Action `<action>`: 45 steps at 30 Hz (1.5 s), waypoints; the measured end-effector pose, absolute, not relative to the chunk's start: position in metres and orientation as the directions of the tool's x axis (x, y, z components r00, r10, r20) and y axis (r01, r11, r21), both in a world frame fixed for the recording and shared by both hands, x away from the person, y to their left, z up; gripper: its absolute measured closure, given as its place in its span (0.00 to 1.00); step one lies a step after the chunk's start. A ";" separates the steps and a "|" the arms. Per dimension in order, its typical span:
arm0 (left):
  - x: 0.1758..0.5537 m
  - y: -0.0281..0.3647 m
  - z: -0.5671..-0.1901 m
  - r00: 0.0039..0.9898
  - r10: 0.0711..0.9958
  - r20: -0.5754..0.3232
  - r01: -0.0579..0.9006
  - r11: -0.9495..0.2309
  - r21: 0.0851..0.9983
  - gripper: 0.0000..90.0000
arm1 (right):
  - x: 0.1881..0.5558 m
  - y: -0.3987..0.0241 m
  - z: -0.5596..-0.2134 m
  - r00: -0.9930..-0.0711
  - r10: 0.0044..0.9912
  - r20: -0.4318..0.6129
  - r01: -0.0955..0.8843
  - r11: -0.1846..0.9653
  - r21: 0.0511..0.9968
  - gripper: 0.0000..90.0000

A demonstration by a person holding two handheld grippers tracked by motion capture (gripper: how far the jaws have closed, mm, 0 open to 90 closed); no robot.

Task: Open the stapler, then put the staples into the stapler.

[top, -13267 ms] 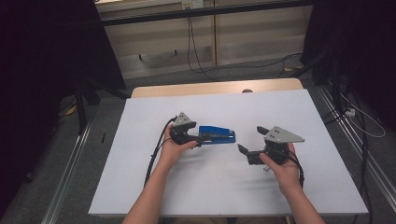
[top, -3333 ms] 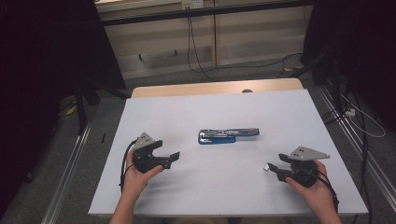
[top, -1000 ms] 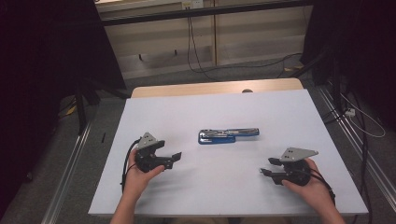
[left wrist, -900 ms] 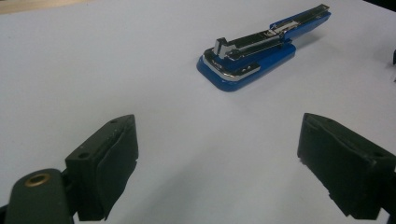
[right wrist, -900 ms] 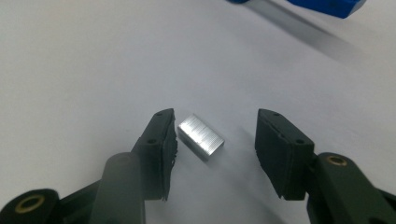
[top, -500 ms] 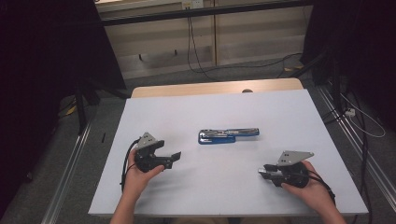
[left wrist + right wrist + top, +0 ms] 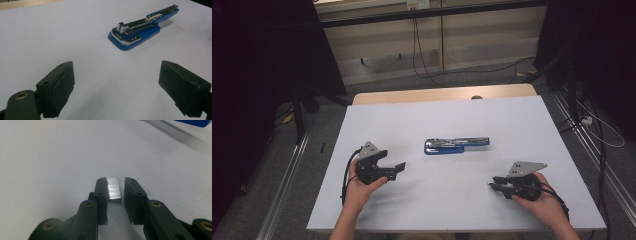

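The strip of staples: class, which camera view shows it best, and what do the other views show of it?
The right gripper view: the strip of staples lies on the white table between the right gripper jaws, which have just been closing, a gap showing beside one pad. In the high view it is too small to tell; the left gripper view looks toward the stapler.

Left gripper (image 7: 399,166) low over the table, fingers (image 7: 57,87) wide apart, right gripper (image 7: 492,185) fingers (image 7: 101,195) just closing, narrow gap
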State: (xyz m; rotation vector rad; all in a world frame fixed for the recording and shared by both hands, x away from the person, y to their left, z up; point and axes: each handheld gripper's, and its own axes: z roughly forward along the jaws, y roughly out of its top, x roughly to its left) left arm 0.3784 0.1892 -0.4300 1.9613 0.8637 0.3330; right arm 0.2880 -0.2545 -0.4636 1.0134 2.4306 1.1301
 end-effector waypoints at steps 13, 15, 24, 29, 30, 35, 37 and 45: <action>0.380 0.191 -0.430 0.708 0.695 -0.124 0.440 -0.297 0.848 0.15 | 0.285 -0.250 -0.461 -0.702 0.712 0.007 0.477 0.462 0.747 0.88; 0.380 0.192 -0.430 0.704 0.699 -0.129 0.443 -0.290 0.848 0.15 | 0.285 -0.250 -0.460 -0.702 0.712 0.019 0.478 0.451 0.754 0.88; 0.381 0.197 -0.428 0.692 0.708 -0.140 0.448 -0.269 0.853 0.13 | 0.284 -0.256 -0.450 -0.678 0.734 0.053 0.472 0.379 0.796 0.88; 0.382 0.199 -0.428 0.692 0.705 -0.151 0.452 -0.261 0.853 0.12 | 0.292 -0.259 -0.448 -0.666 0.744 0.051 0.478 0.374 0.795 0.88; 0.382 0.199 -0.428 0.692 0.706 -0.152 0.455 -0.262 0.851 0.12 | 0.294 -0.259 -0.447 -0.666 0.743 0.056 0.479 0.370 0.796 0.88; 0.383 0.199 -0.428 0.693 0.700 -0.174 0.473 -0.259 0.842 0.10 | 0.299 -0.257 -0.445 -0.673 0.738 0.050 0.476 0.381 0.793 0.88; 0.383 0.199 -0.428 0.686 0.703 -0.187 0.483 -0.249 0.839 0.09 | 0.302 -0.255 -0.442 -0.674 0.736 0.059 0.475 0.370 0.798 0.88; 0.380 0.203 -0.427 0.707 0.676 -0.207 0.488 -0.255 0.835 0.05 | 0.317 -0.249 -0.430 -0.685 0.727 0.051 0.452 0.369 0.813 0.88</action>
